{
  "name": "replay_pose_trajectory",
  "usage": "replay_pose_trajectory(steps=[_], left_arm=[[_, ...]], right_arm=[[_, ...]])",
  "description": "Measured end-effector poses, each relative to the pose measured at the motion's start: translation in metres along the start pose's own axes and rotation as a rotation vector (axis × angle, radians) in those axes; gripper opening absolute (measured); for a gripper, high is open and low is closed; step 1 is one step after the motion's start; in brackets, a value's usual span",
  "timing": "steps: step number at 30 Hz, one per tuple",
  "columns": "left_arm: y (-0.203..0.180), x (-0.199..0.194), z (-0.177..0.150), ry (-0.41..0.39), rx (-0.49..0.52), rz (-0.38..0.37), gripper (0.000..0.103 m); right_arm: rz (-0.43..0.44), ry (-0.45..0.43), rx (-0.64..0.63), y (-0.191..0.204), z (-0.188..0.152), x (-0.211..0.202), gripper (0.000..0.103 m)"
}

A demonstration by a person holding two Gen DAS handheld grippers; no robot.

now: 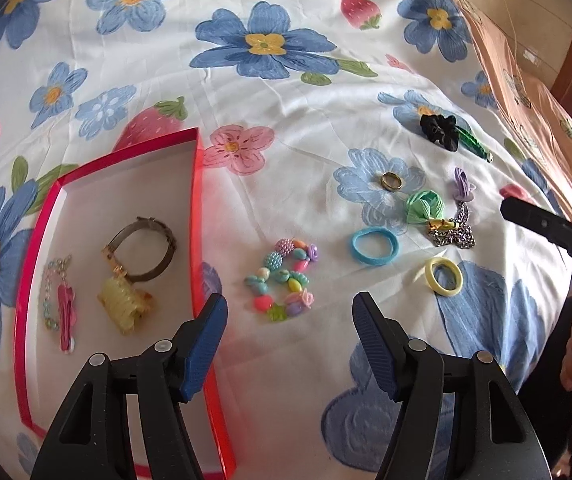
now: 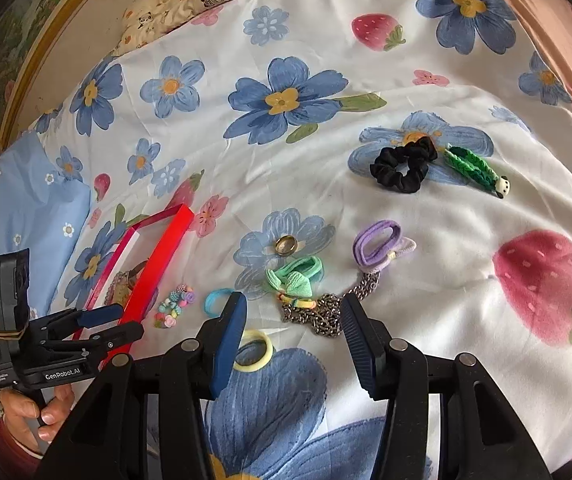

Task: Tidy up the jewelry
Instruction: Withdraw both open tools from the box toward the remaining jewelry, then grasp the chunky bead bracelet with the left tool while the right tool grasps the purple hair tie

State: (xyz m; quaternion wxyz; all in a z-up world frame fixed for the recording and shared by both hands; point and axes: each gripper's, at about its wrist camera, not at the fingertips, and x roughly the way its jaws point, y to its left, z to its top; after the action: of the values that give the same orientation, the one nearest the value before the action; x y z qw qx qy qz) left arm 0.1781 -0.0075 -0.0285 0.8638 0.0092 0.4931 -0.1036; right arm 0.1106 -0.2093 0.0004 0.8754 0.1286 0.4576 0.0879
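Both your grippers, left (image 1: 289, 344) and right (image 2: 291, 344), empty, fingers spread | bead bracelet (image 1: 282, 280) on bed beside red box (image 1: 196, 216) | chain (image 2: 325, 314) tangled with green bow (image 2: 293, 278): lifting likely drags both.

Red tray (image 1: 196, 216) at left of the left wrist view, holding a watch (image 1: 144, 250), a yellow hair claw (image 1: 124, 306) and a pink charm chain (image 1: 64, 312). Bead bracelet (image 1: 284, 280) just right of it. Gold ring (image 1: 391, 181), blue band (image 1: 375, 247), yellow band (image 1: 443, 276), silver chain (image 1: 455, 234), black scrunchie (image 1: 439, 133) farther right.
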Motion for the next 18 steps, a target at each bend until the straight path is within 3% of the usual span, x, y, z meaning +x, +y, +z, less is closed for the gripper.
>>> replay_pose_trajectory(steps=[12,14,17,18], left_arm=[[-0.008,0.058,0.026,0.098,0.081,0.033,0.063],[-0.010,0.065,0.026,0.116,0.090,0.021,0.056],[-0.012,0.071,0.027,0.116,0.094,-0.009,0.036],[-0.012,0.072,0.028,0.116,0.094,-0.015,0.023]], right_arm=[[-0.067,0.050,0.048,-0.032,0.022,0.041,0.051],[-0.073,0.060,0.060,-0.037,0.023,0.048,0.051],[-0.080,0.071,0.075,-0.043,0.023,0.056,0.050],[-0.084,0.074,0.078,-0.045,0.022,0.059,0.050]])
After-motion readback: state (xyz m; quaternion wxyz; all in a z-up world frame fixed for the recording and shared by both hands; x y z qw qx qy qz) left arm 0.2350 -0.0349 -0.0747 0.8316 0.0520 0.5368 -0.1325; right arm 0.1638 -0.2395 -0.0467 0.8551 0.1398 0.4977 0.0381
